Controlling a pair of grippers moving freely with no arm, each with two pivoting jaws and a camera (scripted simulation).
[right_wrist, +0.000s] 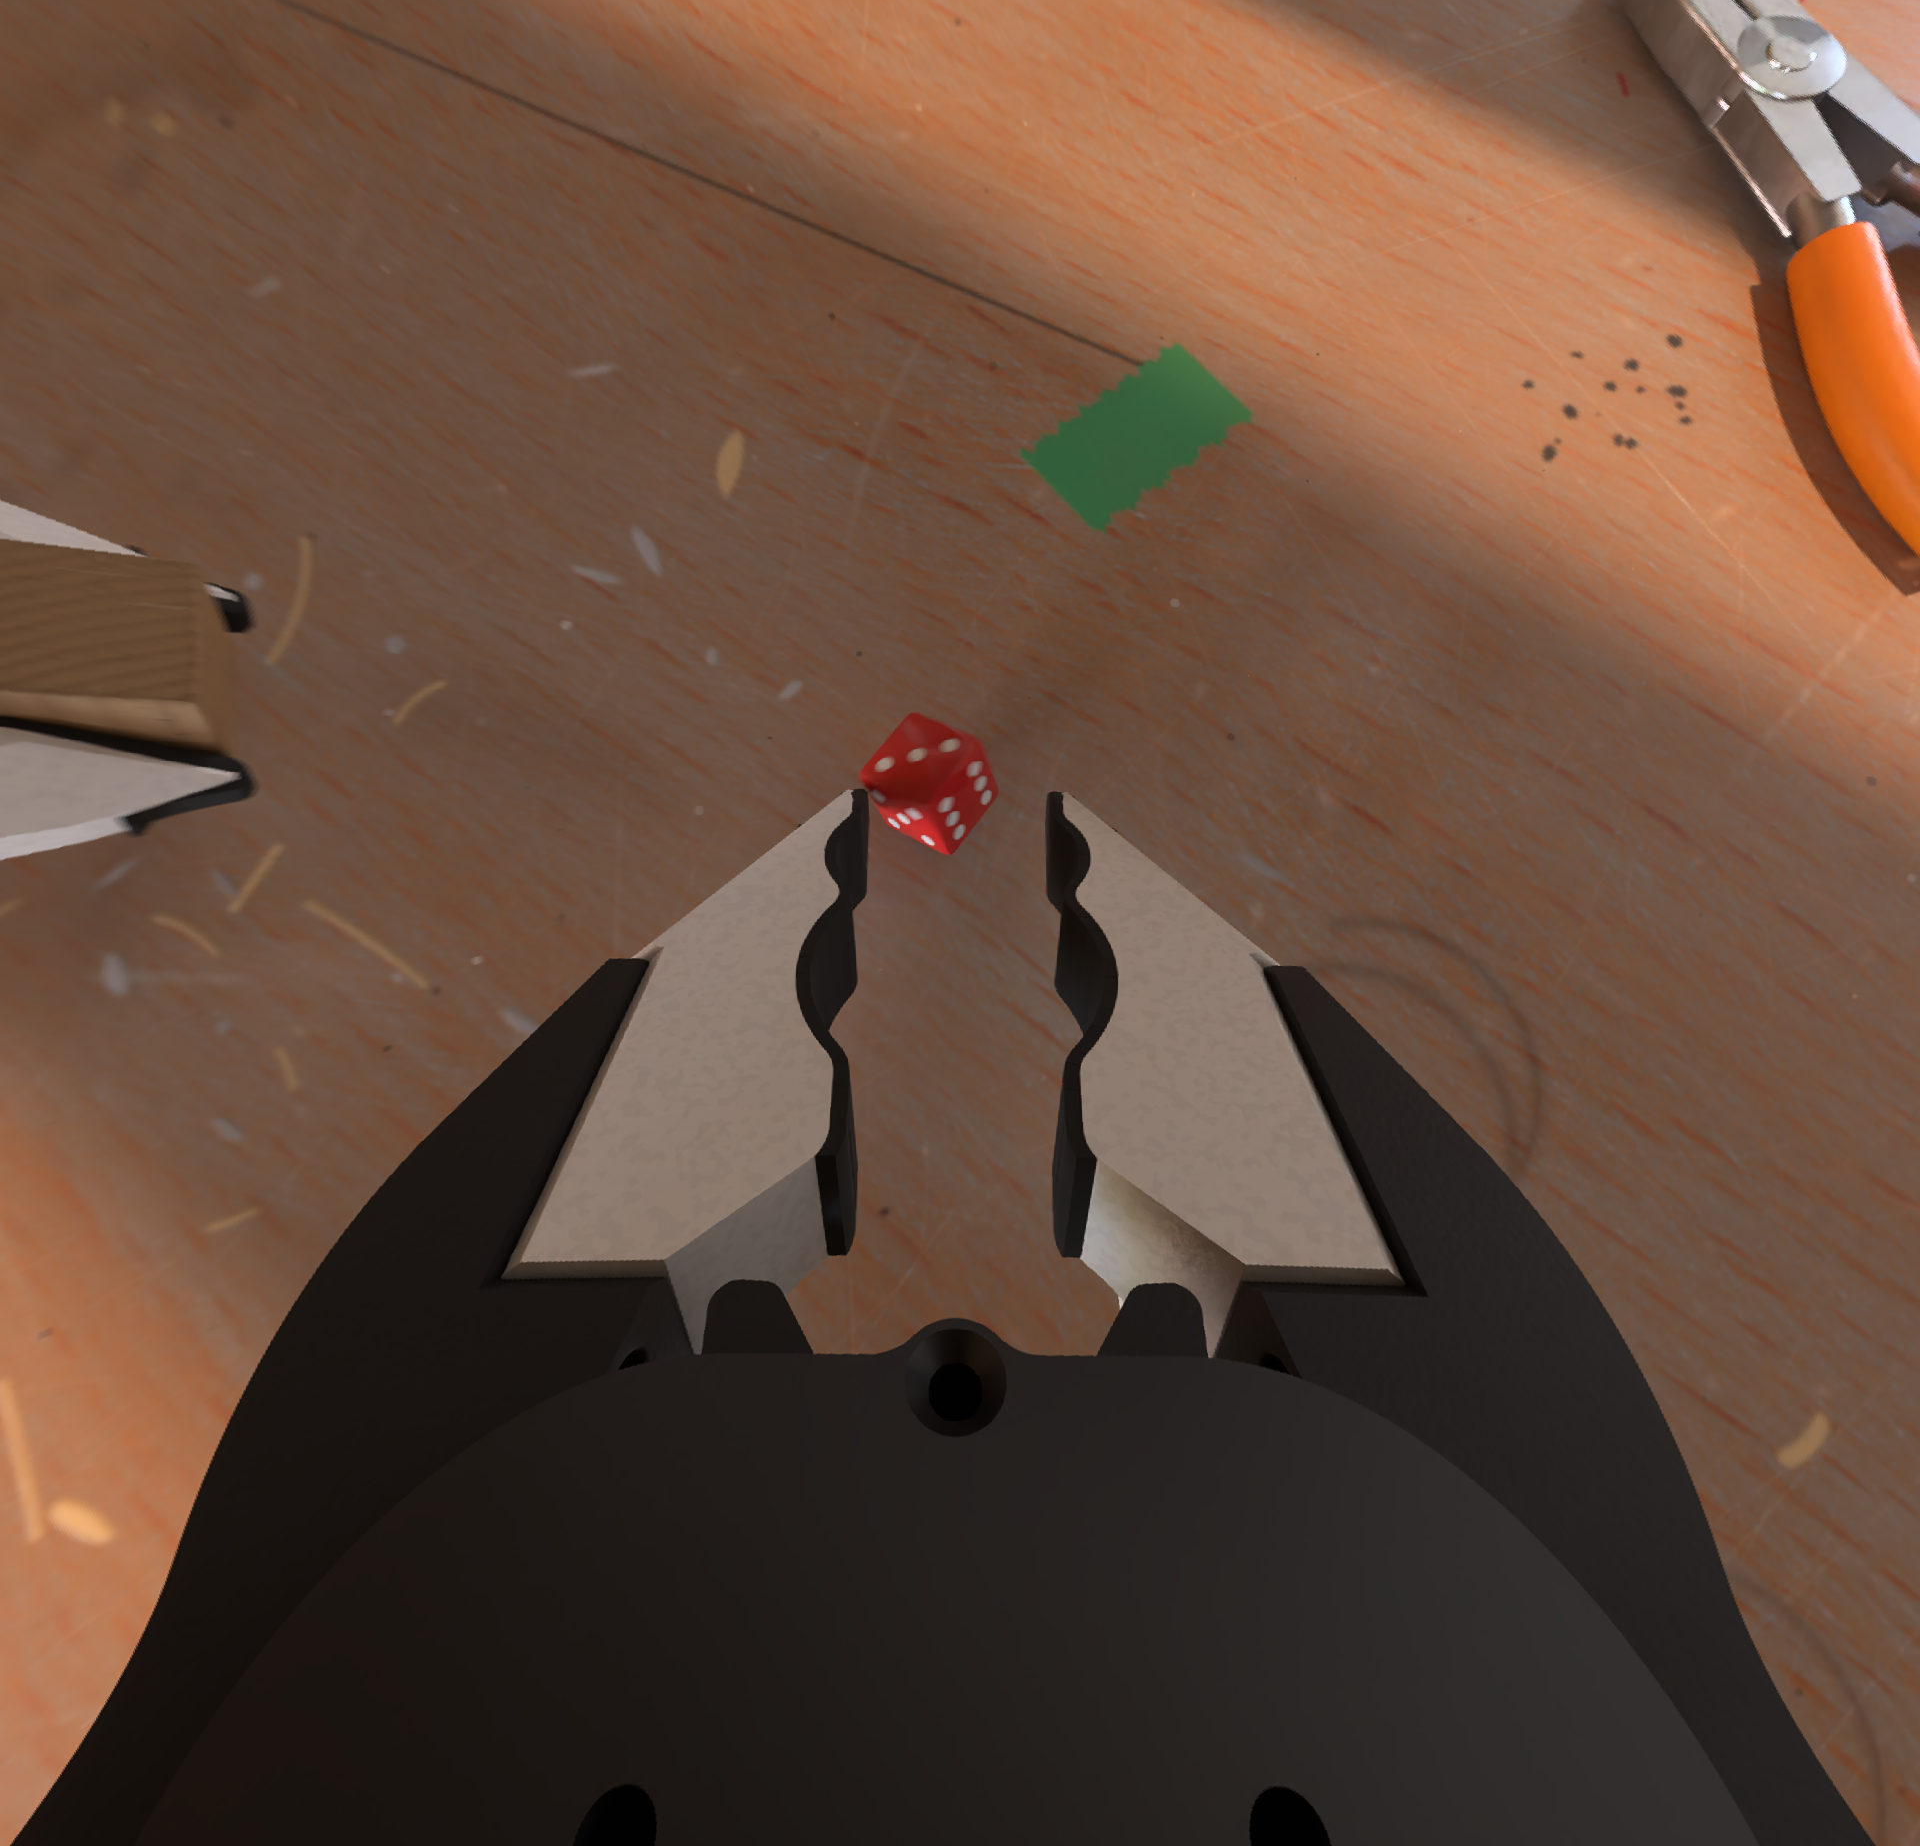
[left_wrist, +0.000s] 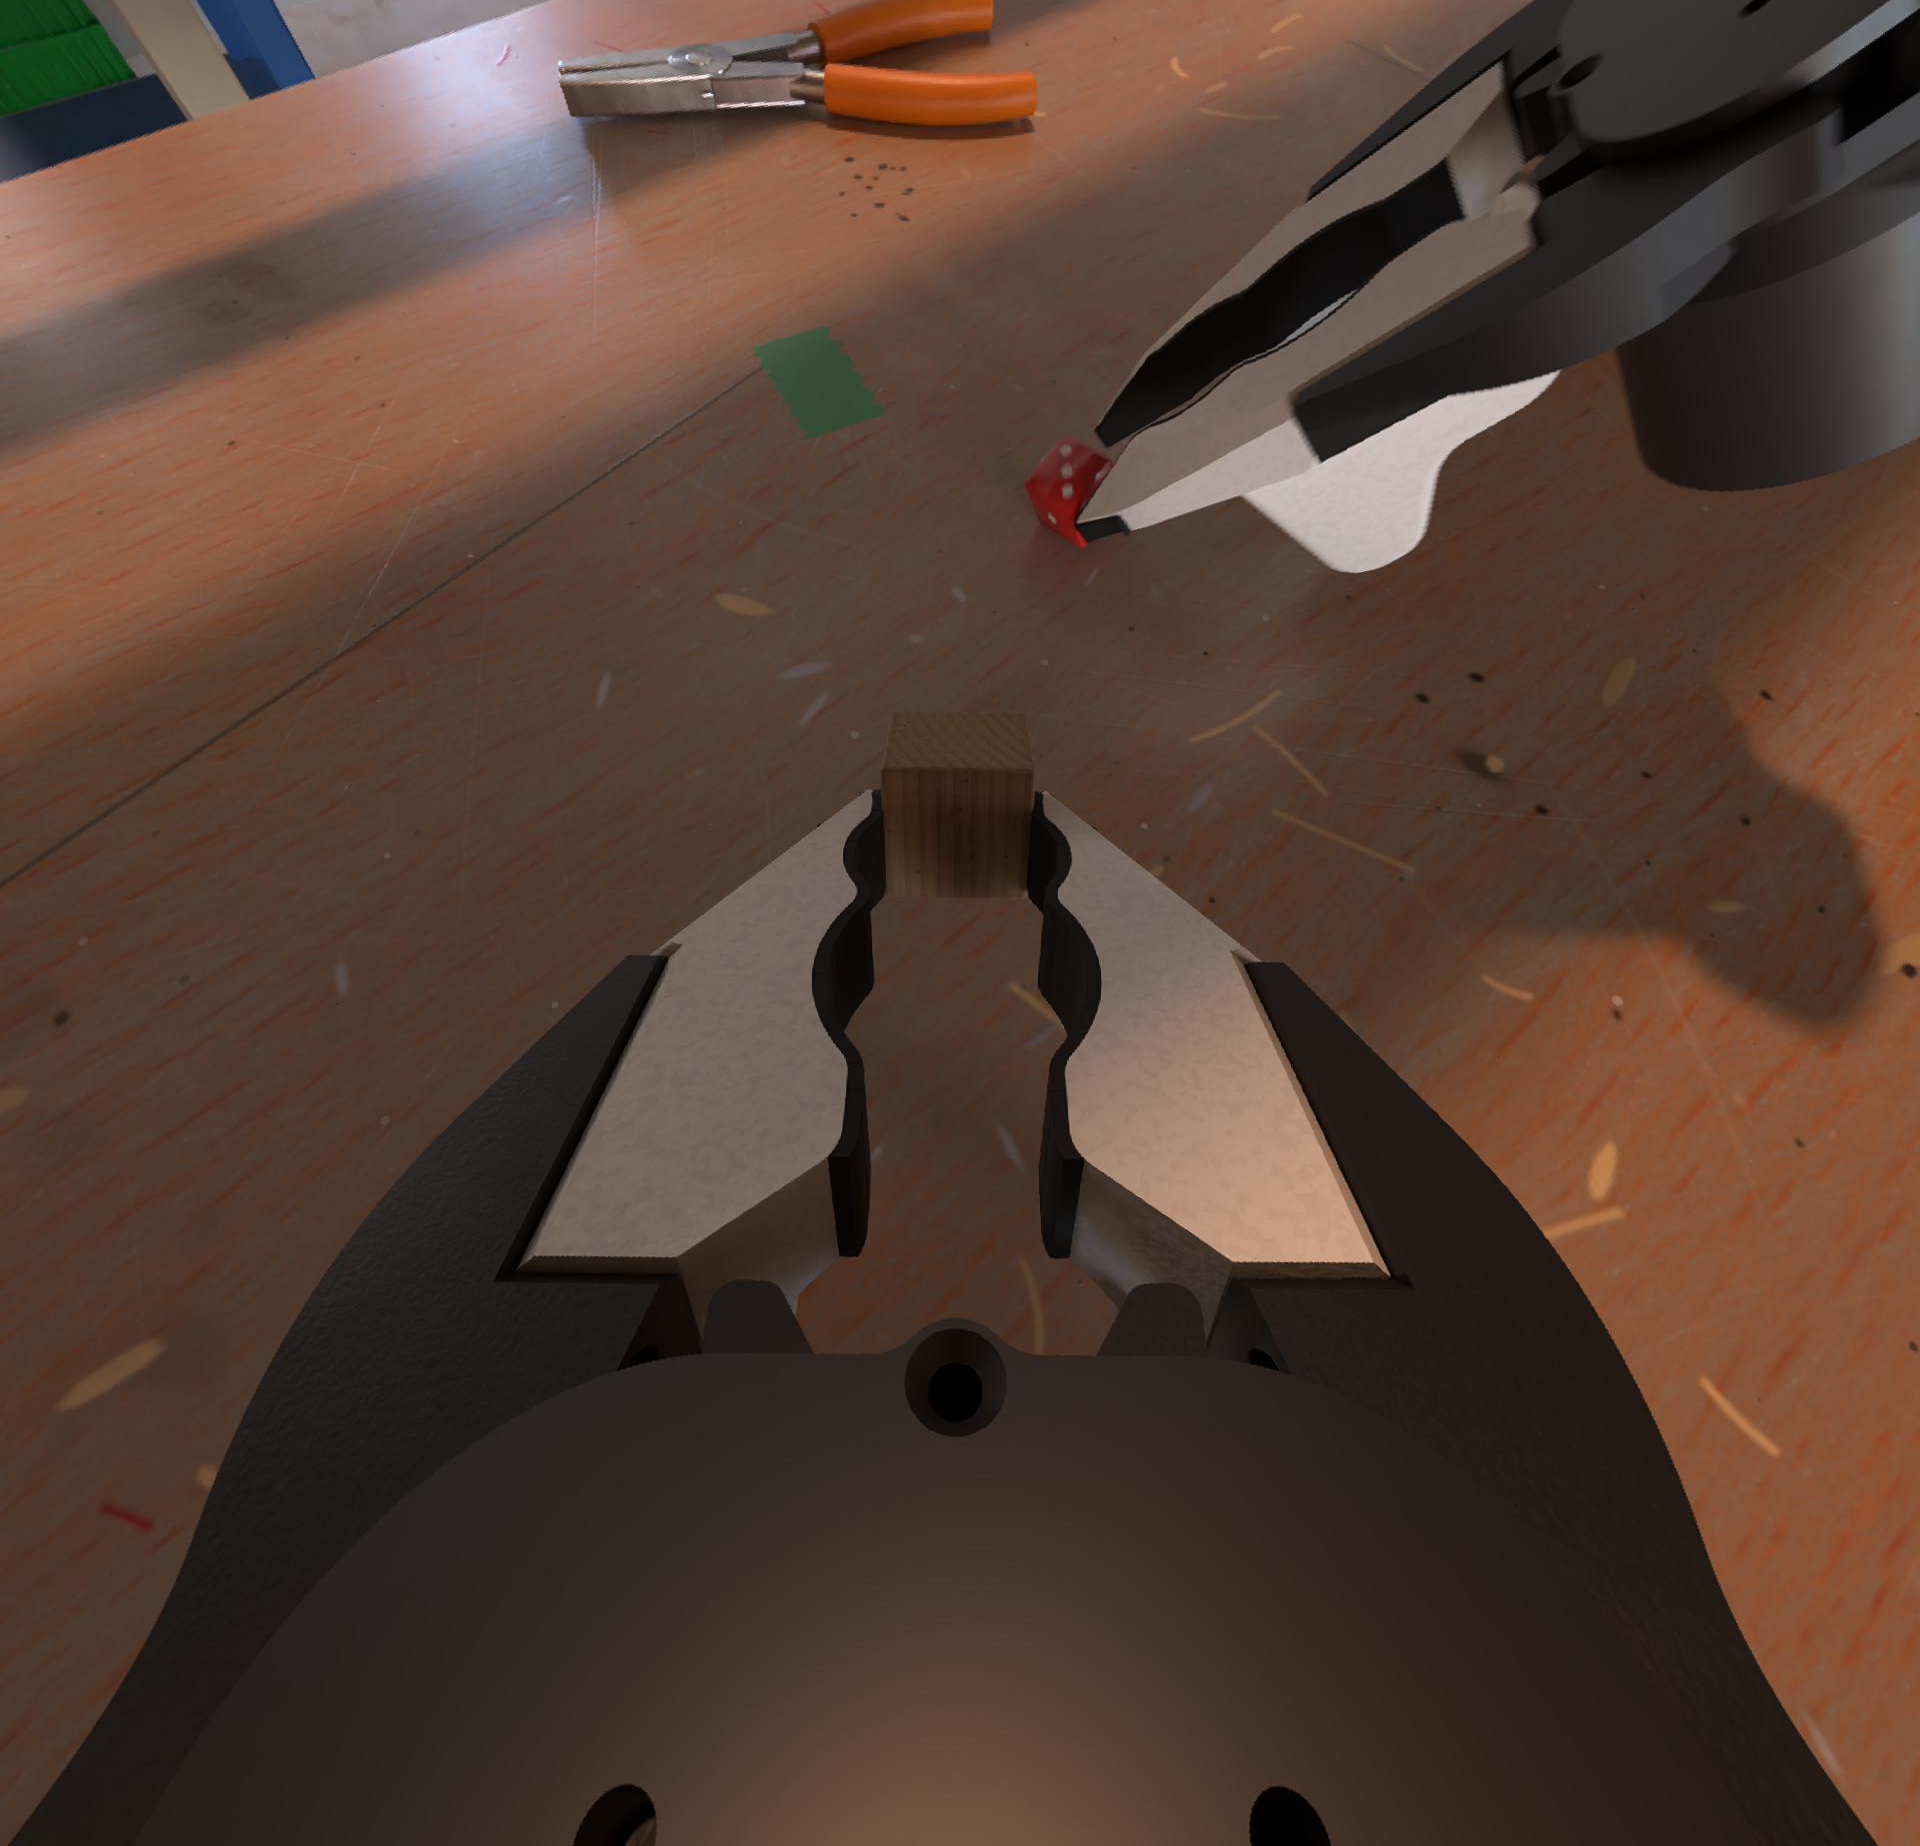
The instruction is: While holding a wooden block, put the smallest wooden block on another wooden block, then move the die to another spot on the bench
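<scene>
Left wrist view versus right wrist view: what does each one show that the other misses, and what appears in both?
Only the left wrist view shows the left gripper whole, shut on the wooden block, plus blue and green structures beyond the bench. Only the right wrist view shows the open gap of the right gripper, with the red die by one fingertip. Both show the die, the green tape patch and the orange-handled pliers.

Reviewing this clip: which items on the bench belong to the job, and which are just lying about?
Job:
- square light wooden block, clamped in the left gripper
- small red die with white pips, at the open right gripper

Lying about:
- orange-handled steel pliers
- green tape scrap
</scene>
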